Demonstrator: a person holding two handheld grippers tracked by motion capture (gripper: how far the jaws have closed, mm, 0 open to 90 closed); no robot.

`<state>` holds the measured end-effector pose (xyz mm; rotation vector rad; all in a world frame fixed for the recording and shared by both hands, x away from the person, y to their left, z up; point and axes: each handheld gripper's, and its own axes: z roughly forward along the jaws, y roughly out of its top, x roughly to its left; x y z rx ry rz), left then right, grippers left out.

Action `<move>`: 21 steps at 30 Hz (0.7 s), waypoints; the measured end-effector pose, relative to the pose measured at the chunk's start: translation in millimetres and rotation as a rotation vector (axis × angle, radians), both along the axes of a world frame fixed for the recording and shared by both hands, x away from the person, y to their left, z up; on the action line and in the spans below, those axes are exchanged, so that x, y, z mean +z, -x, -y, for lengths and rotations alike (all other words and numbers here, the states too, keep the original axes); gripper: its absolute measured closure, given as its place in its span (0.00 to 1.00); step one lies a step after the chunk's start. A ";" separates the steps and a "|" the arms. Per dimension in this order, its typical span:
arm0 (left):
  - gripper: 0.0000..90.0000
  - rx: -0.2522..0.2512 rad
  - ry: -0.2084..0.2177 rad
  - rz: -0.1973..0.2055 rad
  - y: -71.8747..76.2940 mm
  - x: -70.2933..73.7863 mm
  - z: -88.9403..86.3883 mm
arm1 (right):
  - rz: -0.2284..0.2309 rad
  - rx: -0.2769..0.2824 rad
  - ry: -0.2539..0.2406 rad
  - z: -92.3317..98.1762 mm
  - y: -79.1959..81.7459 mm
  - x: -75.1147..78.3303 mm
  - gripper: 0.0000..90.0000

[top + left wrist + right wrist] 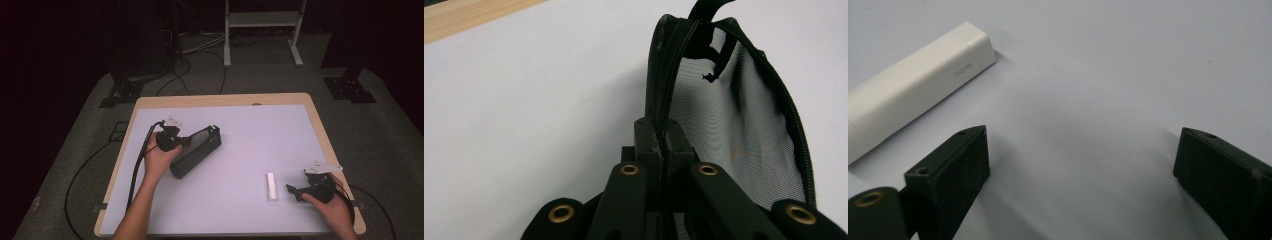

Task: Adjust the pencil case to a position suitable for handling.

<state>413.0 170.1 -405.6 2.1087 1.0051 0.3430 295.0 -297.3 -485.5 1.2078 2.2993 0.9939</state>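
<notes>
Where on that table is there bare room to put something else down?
The widest free patch is the far right of the table, beyond the white bar and right of the black mesh pouch. The near middle, between pouch and bar, is bare too. It is crowded at the left, where the left gripper pinches the pouch, and at the near right by the right gripper.

We take the table point(150, 107) as our landmark. On its left half lies a mesh zip pouch point(196, 151), angled from near left to far right. The left gripper point(186, 141) sits at the pouch's left edge, its jaws clamped on the zipper seam. On the table's right half, toward the near edge, lies a small rectangular box point(271, 186), lengthwise front to back. Just right of the box, near the table's right edge, rests the right gripper point(292, 192), jaws spread, apart from the box.
</notes>
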 end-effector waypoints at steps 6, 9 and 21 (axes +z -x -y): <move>0.98 -0.030 0.006 0.008 11.1 5.5 9.8 | 0.000 0.000 0.000 0.0 0.0 0.0 0.07; 0.98 -0.042 0.008 0.004 16.0 5.6 14.8 | -0.001 0.000 0.000 0.0 0.1 0.0 0.07; 0.98 -0.080 0.002 -0.016 28.5 -1.2 37.3 | -0.002 -0.001 -0.002 -0.2 0.1 0.0 0.07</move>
